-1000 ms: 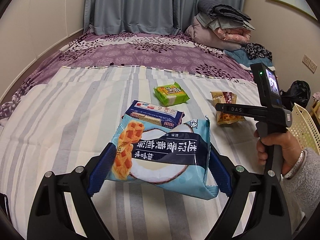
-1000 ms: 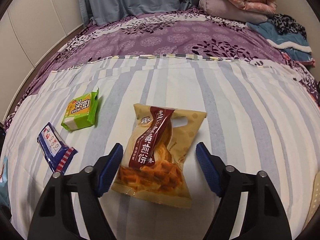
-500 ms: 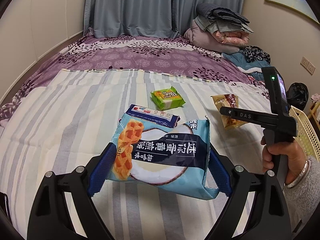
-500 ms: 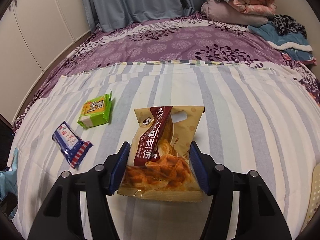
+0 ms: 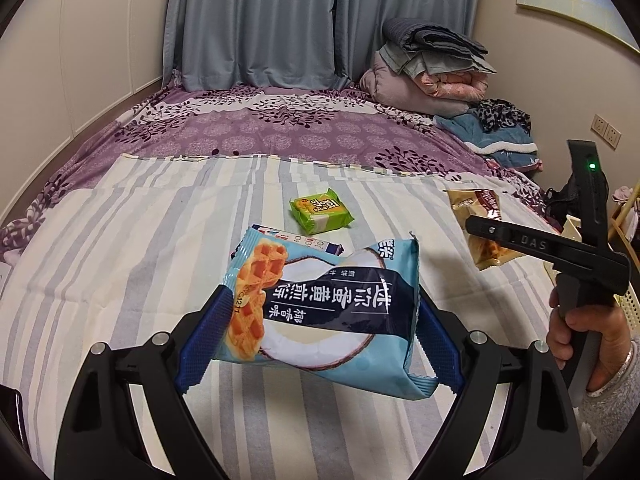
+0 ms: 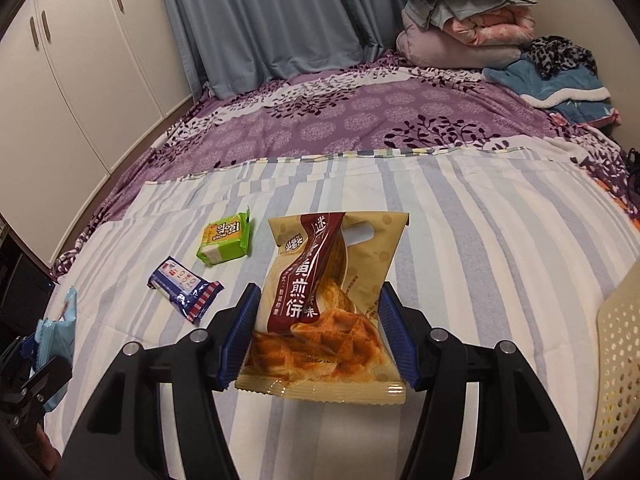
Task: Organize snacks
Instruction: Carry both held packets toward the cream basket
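My left gripper (image 5: pixel 322 316) is shut on a light blue waffle snack pack (image 5: pixel 340 292), held flat above the striped bed sheet (image 5: pixel 120 264). My right gripper (image 6: pixel 319 320) is shut on a tan waffle snack pack (image 6: pixel 332 264), which hangs lifted off the sheet. In the left wrist view that tan pack (image 5: pixel 476 204) shows at the right, with a person's hand (image 5: pixel 580 320) on the handle. On the sheet lie a green biscuit pack (image 6: pixel 226 238) and a blue pack with red stripes (image 6: pixel 184 288). The blue striped pack (image 5: pixel 288 240) is half hidden behind my held pack.
A cream perforated basket (image 6: pixel 616 360) stands at the bed's right edge. Folded blankets (image 6: pixel 464 28) are piled at the far right of the purple bedspread. White wardrobe doors (image 6: pixel 80 64) line the left wall, and grey-blue curtains hang behind.
The right gripper closed on the tan pack and lifted it off the sheet. The left gripper kept the light blue pack and rose slightly.
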Demonstrator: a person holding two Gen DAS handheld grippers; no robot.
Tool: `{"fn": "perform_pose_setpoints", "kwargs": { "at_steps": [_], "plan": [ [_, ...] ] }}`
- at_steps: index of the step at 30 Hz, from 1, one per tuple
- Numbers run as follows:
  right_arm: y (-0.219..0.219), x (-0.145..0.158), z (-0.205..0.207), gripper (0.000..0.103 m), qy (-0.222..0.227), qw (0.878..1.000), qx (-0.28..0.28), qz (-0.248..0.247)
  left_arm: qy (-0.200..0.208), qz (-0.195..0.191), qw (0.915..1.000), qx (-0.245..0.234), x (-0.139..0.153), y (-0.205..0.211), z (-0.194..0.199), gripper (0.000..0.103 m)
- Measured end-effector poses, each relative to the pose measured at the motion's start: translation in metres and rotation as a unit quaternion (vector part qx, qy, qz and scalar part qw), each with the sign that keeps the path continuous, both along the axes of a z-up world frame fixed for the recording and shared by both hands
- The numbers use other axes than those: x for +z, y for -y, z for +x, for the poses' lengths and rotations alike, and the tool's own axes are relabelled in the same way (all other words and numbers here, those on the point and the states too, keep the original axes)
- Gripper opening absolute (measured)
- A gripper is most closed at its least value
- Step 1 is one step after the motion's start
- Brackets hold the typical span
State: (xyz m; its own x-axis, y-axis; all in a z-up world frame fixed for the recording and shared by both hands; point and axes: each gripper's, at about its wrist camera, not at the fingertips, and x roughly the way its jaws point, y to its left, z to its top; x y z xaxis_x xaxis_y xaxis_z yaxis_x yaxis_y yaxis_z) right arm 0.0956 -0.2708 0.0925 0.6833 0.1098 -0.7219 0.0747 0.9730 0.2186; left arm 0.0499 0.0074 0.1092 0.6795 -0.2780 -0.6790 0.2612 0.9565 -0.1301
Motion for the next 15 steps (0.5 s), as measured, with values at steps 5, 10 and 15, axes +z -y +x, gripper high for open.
{"fn": "perform_pose_setpoints", "kwargs": {
  "at_steps": [5, 10, 15],
  "plan": [
    [0.011, 0.018, -0.025, 0.06, 0.022, 1.0, -0.007, 0.004, 0.009, -0.001, 0.9999, -0.006, 0.007, 0.005, -0.005, 0.089],
    [0.026, 0.035, -0.047, 0.06, 0.042, 0.999, -0.024, 0.009, 0.017, -0.002, 0.9998, -0.014, 0.014, 0.011, -0.01, 0.089],
    [0.048, 0.049, -0.072, 0.06, 0.058, 0.997, -0.046, 0.013, 0.026, -0.003, 0.9994, -0.023, 0.022, 0.02, -0.015, 0.089]
  ]
}}
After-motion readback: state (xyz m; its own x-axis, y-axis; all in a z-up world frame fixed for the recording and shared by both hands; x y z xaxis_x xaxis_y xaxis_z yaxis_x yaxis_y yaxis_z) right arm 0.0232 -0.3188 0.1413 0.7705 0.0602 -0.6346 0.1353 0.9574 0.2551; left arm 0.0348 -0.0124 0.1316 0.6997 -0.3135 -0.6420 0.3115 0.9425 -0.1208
